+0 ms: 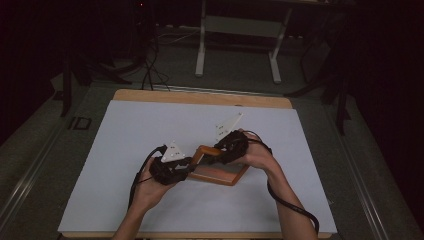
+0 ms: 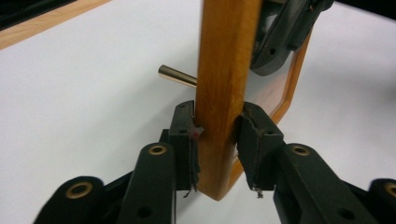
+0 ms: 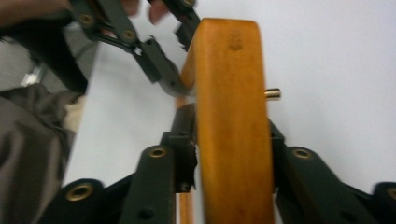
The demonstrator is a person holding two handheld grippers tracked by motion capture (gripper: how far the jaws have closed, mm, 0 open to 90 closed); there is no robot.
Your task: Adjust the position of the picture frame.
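Observation:
A rectangular wooden frame (image 1: 220,176) with a pale pane hangs just over the white table top, gripped from both ends. My left gripper (image 1: 189,167) is shut on its near left rail. In the left gripper view the pads (image 2: 187,140) press both faces of the orange-brown rail (image 2: 224,70), and a small brass pin (image 2: 176,75) sticks out behind it. My right gripper (image 1: 220,150) is shut on the far rail. In the right gripper view the jaws hug the rounded wood (image 3: 231,116), the brass pin (image 3: 273,93) shows at its right, and the left gripper (image 3: 159,65) shows beyond.
A white sheet (image 1: 150,130) covers the table, with a wooden edge (image 1: 200,96) at the far side. Cables trail from both grippers toward the front edge. A white stand's legs (image 1: 201,55) are on the dark floor beyond the table.

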